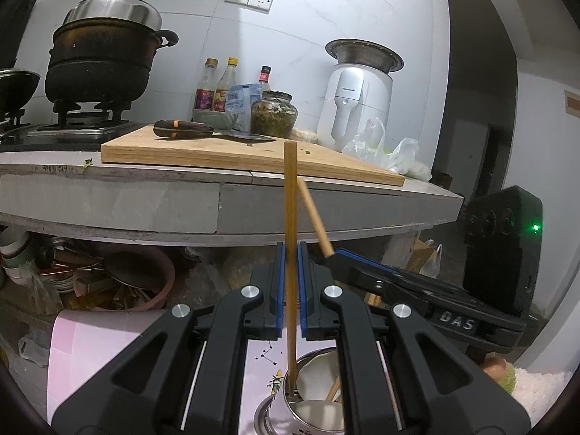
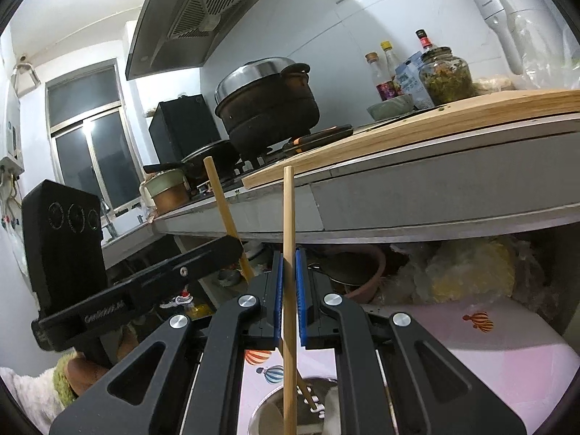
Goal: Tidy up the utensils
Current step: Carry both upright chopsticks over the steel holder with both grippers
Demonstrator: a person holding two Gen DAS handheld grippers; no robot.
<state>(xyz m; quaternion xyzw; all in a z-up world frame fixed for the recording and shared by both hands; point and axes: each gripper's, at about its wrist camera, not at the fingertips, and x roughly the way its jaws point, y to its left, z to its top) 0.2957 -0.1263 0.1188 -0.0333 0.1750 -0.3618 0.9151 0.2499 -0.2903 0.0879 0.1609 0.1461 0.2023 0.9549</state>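
- Your left gripper (image 1: 290, 272) is clenching one wooden chopstick (image 1: 290, 199) between its blue fingers (image 1: 278, 282), nearly closed around the thin shaft.
- That chopstick is standing almost upright, its lower tip dipping into the steel utensil cup (image 1: 315, 398) at 6 o'clock in the left wrist view.
- Your right gripper (image 2: 289, 279) is gripping a second chopstick (image 2: 288, 217) the same way, fingers (image 2: 300, 282) pinching it tight.
- This second chopstick is also reaching down into the cup (image 2: 290, 409) at 6 o'clock.
- The tabletop (image 1: 217, 181) with the wooden cutting board (image 1: 217, 152) is sitting toward 12 o'clock, beyond both grippers.
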